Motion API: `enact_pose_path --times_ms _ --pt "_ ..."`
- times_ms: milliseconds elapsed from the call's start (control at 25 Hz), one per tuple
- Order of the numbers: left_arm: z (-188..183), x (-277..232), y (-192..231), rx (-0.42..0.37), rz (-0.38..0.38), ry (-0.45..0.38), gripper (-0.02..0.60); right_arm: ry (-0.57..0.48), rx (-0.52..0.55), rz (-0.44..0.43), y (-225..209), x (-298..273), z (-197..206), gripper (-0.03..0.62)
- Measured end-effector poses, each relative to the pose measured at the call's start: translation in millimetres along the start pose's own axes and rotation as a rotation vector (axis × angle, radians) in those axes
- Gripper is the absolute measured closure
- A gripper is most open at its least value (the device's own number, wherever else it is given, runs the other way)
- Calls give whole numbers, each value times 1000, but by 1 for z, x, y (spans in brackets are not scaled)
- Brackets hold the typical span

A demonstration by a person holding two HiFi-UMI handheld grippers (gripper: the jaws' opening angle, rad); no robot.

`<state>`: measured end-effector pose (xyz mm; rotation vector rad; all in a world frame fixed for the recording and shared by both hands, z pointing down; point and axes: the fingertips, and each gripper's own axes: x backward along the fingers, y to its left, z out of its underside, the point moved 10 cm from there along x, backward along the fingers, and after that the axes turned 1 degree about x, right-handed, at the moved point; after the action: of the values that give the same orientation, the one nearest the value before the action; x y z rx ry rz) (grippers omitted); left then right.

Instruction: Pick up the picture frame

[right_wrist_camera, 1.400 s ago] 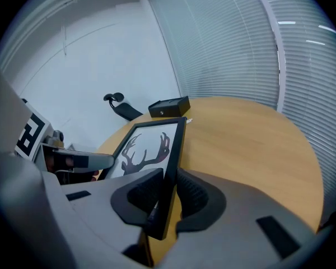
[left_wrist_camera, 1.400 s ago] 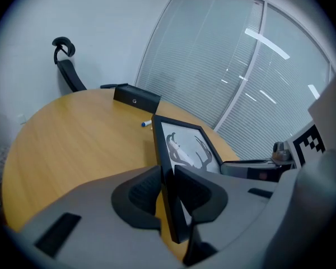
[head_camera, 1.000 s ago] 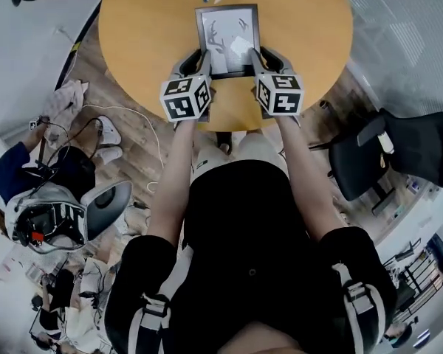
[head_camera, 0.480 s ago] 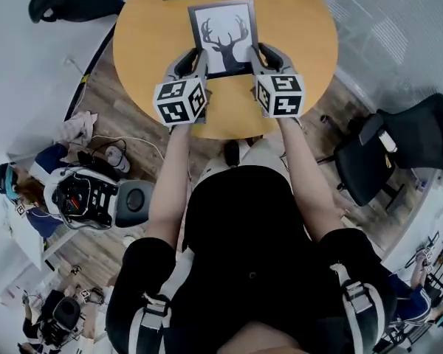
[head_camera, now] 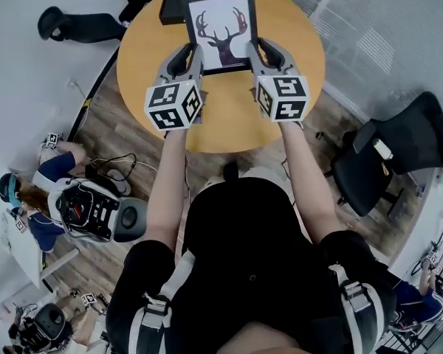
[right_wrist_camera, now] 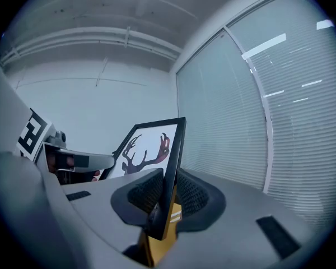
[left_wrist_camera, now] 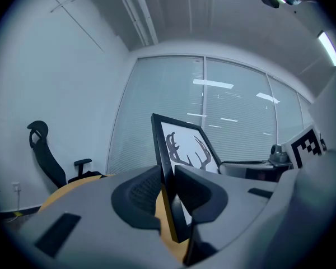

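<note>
The picture frame (head_camera: 221, 29), black-edged with a deer-antler print, hangs in the air above the round orange table (head_camera: 229, 116), held by both side edges. My left gripper (head_camera: 192, 56) is shut on its left edge and my right gripper (head_camera: 255, 53) on its right edge. In the left gripper view the frame (left_wrist_camera: 185, 147) stands upright, its black edge pinched between the jaws of the left gripper (left_wrist_camera: 169, 190). The right gripper view shows the frame (right_wrist_camera: 151, 144) clamped the same way by the right gripper (right_wrist_camera: 167, 194), both pointing roughly level.
A black box (head_camera: 171, 9) lies on the table's far side behind the frame. Black office chairs stand at the right (head_camera: 399, 153) and far left (head_camera: 81, 22). A person (head_camera: 29, 198) sits on the floor at the left among gear and cables. Blinds cover the windows ahead.
Both grippers have risen together with the frame, which has lifted off the table and tilted upright. The view now takes in more of the table and room.
</note>
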<state>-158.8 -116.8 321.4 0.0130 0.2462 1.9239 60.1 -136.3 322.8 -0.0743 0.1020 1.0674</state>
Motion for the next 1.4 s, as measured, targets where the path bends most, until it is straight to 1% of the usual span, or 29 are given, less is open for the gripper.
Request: enact_pose_path --times_ms 200,440,560,680,1400 --pt "-26 14 -10 -22 5 -68 494 -72 19 -5 6 16 -29 503" --pt "-43 28 -18 -41 19 -110 494 -129 44 4 12 33 -46 505" --pt "-47 31 -20 -45 29 -115 494 -139 54 17 14 36 -52 508" --pt "-48 35 -20 -35 34 -115 494 -143 51 12 15 38 -55 508" --pt "-45 28 -21 -48 40 -114 494 -140 41 31 12 37 -48 508"
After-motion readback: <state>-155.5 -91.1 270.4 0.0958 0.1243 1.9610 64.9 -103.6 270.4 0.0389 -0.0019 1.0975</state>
